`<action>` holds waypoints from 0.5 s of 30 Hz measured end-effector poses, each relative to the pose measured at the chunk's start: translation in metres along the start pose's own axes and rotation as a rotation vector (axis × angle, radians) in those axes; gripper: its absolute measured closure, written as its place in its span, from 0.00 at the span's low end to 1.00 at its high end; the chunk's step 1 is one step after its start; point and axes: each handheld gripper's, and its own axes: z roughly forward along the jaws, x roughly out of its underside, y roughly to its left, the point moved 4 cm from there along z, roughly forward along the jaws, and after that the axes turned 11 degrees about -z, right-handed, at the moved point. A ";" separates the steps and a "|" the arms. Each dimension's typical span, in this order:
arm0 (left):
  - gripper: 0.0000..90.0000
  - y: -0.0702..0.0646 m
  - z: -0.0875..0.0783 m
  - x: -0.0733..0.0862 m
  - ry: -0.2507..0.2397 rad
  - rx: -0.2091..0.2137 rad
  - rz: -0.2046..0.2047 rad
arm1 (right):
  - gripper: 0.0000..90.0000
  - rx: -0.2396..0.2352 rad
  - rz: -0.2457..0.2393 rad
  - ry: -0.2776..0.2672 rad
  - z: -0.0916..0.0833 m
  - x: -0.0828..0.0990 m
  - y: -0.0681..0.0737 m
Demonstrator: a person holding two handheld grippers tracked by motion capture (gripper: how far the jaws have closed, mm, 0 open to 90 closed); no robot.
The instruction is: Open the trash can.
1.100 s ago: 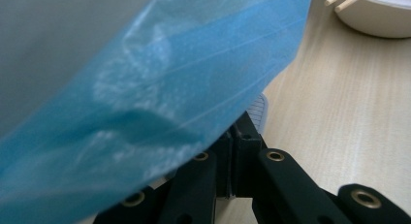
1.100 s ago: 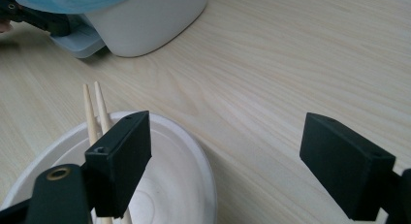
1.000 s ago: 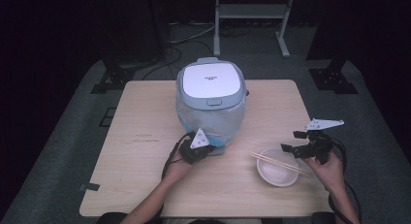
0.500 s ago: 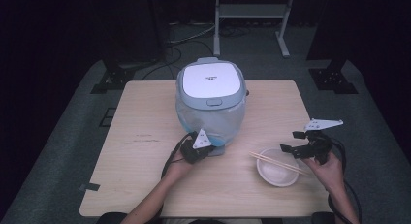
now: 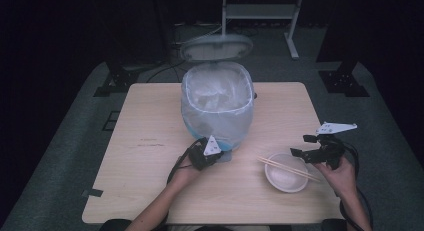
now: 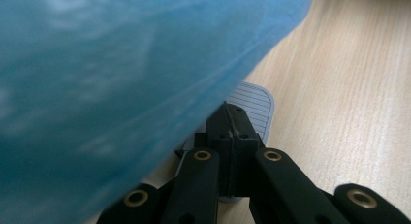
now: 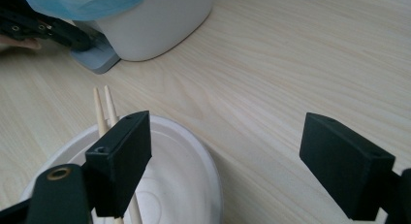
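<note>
High view: the bin (image 5: 218,108) stands mid-tabletop (image 5: 150,121), and its lid (image 5: 216,46), flat over the mouth a second ago, is now swung up behind it, baring the white bag liner (image 5: 217,91). At the foot of the bin the left gripper (image 5: 218,155), jaws pressed together and holding nothing, bears down on the grey pedal (image 6: 256,105), as the left gripper view shows under the blue bag. That hand has kept its place. Well to the right, the right gripper (image 5: 303,147) hovers with jaws spread wide beside the white bowl (image 5: 286,173), across whose rim the chopsticks (image 5: 287,168) lie, unchanged.
</note>
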 end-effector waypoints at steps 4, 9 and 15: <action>1.00 0.001 0.000 0.001 -0.006 0.012 -0.019 | 0.19 -0.023 -0.009 0.006 -0.003 -0.002 0.004; 1.00 0.000 0.000 0.000 -0.007 0.008 -0.011 | 0.19 -0.099 -0.010 0.005 -0.006 -0.007 0.010; 1.00 0.000 0.000 0.001 -0.016 0.006 -0.019 | 0.19 -0.151 -0.079 0.047 -0.006 -0.010 0.026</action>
